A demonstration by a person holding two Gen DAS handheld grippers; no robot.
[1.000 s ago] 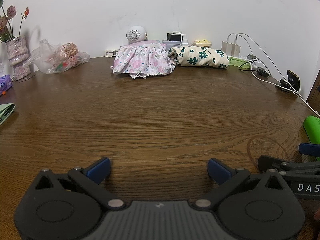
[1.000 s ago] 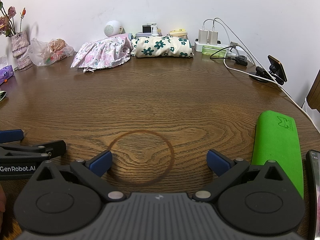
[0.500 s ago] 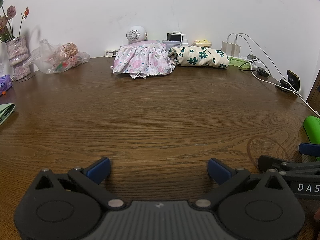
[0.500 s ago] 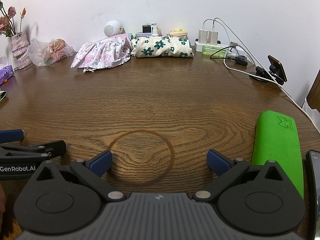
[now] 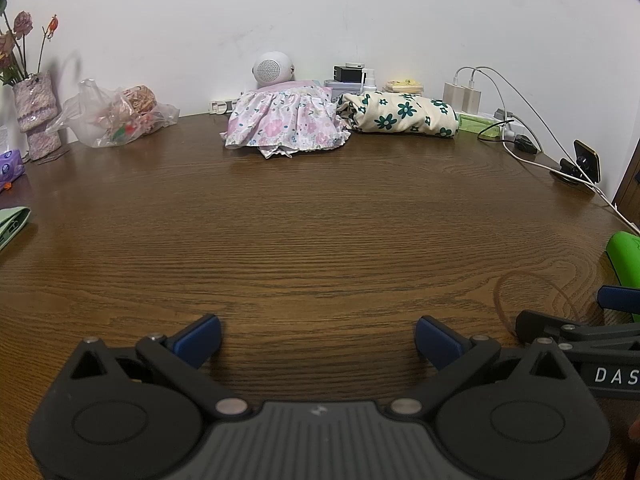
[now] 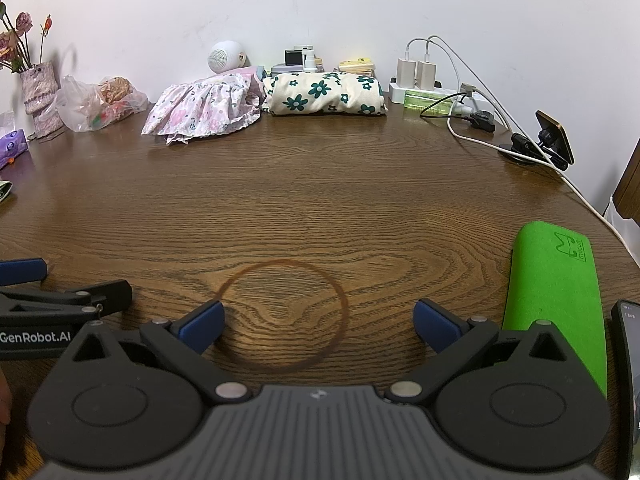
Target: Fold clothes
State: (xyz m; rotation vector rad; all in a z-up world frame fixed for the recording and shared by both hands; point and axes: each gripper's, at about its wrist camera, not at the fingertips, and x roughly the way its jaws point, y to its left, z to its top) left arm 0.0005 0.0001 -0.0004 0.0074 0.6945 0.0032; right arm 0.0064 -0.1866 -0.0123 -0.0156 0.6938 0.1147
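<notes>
Left wrist view, left tool (image 5: 318, 336) low over table (image 5: 320, 220), fingers apart, right tool (image 6: 318, 330) alongside, likewise spread, both empty

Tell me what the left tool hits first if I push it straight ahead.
Bare table for a long stretch, then probably the pink floral garment at the far edge. The left tool is open and empty; depth is uncertain through the fisheye.

A plain white wall (image 5: 360, 12) runs behind a wide table (image 5: 320, 220) of dark brown wood with a strong grain. The tabletop meets the wall along its far edge, and soft, even light falls on both. A faint brown ring mark (image 6: 282, 316) stains the wood near the front. At the far right edge, a strip of brown wooden furniture (image 6: 630, 184) stands beside the table.
</notes>
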